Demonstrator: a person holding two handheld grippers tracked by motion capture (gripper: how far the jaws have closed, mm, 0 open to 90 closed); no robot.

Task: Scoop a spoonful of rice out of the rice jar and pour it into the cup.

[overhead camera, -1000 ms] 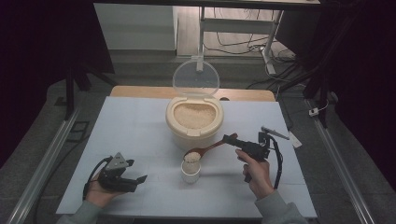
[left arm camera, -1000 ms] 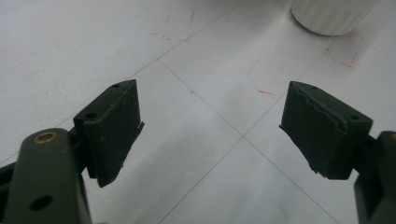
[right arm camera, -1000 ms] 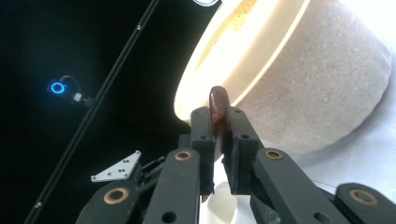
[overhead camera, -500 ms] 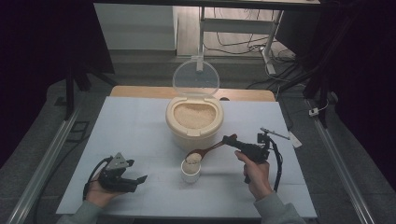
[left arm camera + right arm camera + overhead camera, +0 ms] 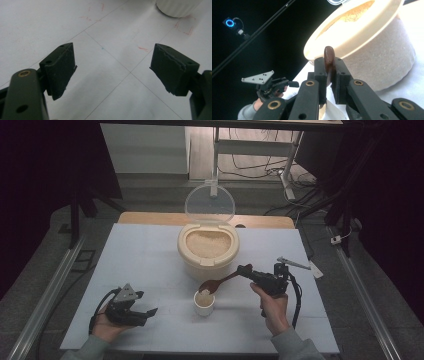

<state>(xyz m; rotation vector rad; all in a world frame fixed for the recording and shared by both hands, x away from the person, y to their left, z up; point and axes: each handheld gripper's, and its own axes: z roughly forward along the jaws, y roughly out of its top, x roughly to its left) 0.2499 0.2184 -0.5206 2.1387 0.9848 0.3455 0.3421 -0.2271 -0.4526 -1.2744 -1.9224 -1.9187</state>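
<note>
A brown wooden spoon (image 5: 220, 281) is held by its handle in my right gripper (image 5: 246, 270), which is shut on it; the bowl tilts over a small white cup (image 5: 204, 303) with rice in it. In the right gripper view the spoon handle (image 5: 329, 58) stands edge-on between the jaws. A cream rice container (image 5: 208, 248), lid (image 5: 209, 202) up and full of rice, stands behind the cup. My left gripper (image 5: 148, 312) rests low at the front left, open with nothing in it; its fingers (image 5: 61, 68) frame bare table, the cup's base (image 5: 178, 7) ahead.
The white table (image 5: 145, 265) carries faint red marks and thin lines (image 5: 140, 47). A small grey tool (image 5: 294, 264) lies at the right. The right gripper view shows the container's wall (image 5: 384, 62) close ahead, and the other hand with its gripper (image 5: 270, 86) at lower left.
The spoon's bowl has tipped a little lower over the cup. My left gripper has not moved.
</note>
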